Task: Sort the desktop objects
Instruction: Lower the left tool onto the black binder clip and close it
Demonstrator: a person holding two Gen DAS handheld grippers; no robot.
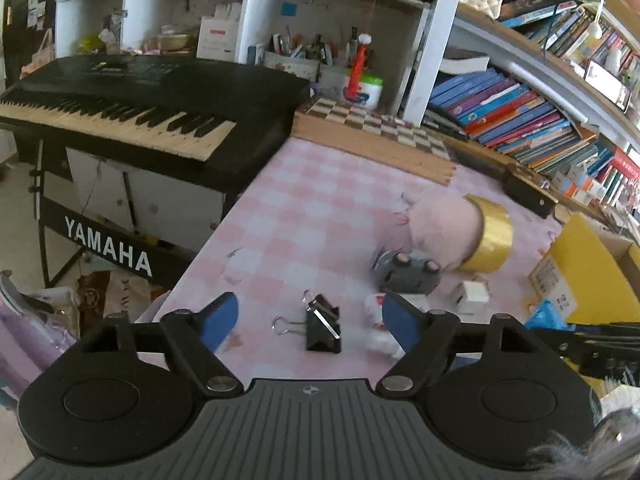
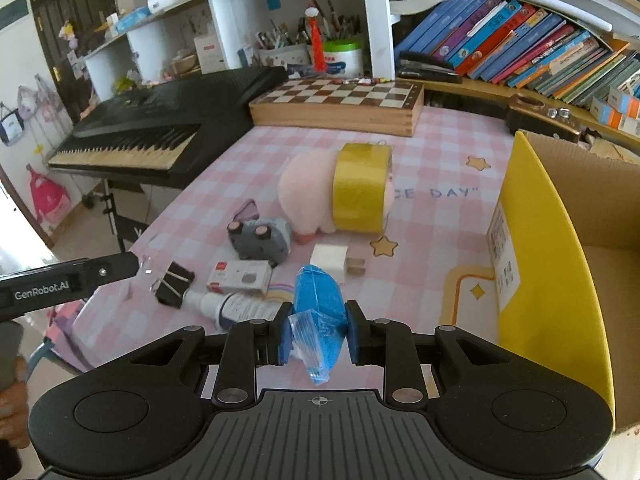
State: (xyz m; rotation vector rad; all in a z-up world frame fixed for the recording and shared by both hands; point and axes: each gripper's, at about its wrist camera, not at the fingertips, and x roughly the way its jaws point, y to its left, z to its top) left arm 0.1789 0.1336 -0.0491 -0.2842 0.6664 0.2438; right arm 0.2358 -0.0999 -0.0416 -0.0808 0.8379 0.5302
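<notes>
Left claw (image 1: 310, 322) stands wide, nothing between the blue pads; black binder clip (image 1: 322, 330) lies on the surface (image 1: 304, 208) just ahead, in the gap, not touched. Right claw (image 2: 319, 332) is clamped narrow on a blue plastic-wrapped packet (image 2: 318, 300), held above the pink-checked cloth, w/ the clear wrapper end sticking back toward the camera.

Other bits on the surface, right wrist view: binder clip (image 2: 174, 284) at left by the tip of the left claw's finger (image 2: 116, 266); white bottle (image 2: 230, 306) lying flat beside it; small white/red box (image 2: 240, 276) just behind the bottle; grey plush (image 2: 260, 242) behind that; white charger plug (image 2: 332, 262) to the right of the box. Pink plush (image 2: 308, 196) sits mid-surface w/ a gold tape roll (image 2: 362, 188) touching its right side, roll standing on edge. Yellow-sided cardboard box (image 2: 552, 240) at the right edge, open top. Chessboard (image 2: 340, 98) at the back, keyboard (image 2: 160, 128) off the left edge.
</notes>
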